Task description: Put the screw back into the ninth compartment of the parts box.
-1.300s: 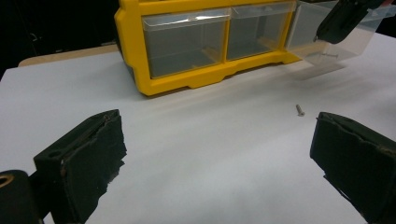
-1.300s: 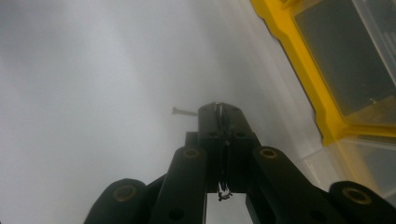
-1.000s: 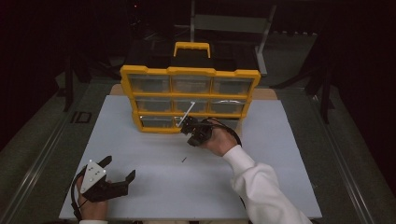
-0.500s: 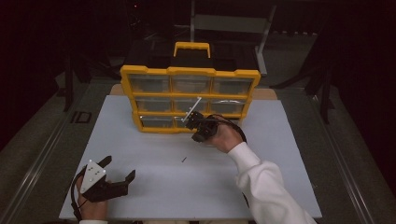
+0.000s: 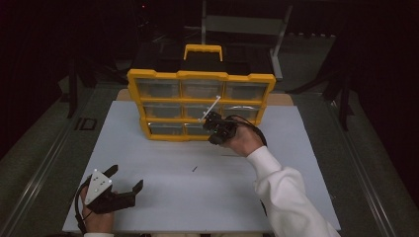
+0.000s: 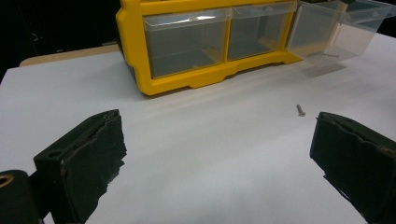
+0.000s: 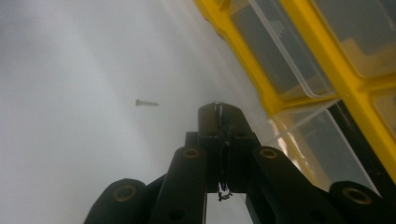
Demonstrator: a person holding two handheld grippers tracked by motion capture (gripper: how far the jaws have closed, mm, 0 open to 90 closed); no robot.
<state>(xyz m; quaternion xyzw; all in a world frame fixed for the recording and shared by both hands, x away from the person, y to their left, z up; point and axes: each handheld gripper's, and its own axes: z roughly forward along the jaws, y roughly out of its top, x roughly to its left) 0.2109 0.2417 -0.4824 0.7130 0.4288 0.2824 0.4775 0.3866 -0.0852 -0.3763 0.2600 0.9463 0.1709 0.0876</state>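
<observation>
Both claws are on show, two in all. One, the right gripper [image 5: 213, 124], has its jaws pressed tight together with a thin bit of metal, likely a small screw, pinched at the tips in the right gripper view. It is held up off the table, right in front of the yellow drawer box [image 5: 200, 76], by the bottom row. The left gripper [image 5: 124, 183] rests low near the front edge of the white table [image 5: 306, 163], with its jaws spread wide and nothing between them.

One screw [image 6: 301, 110] lies loose on the white table, well apart from both claws. It is tiny, thin and silver. The box has nine clear drawers in three rows. One clear drawer [image 6: 341, 28] in the bottom row is pulled out.
</observation>
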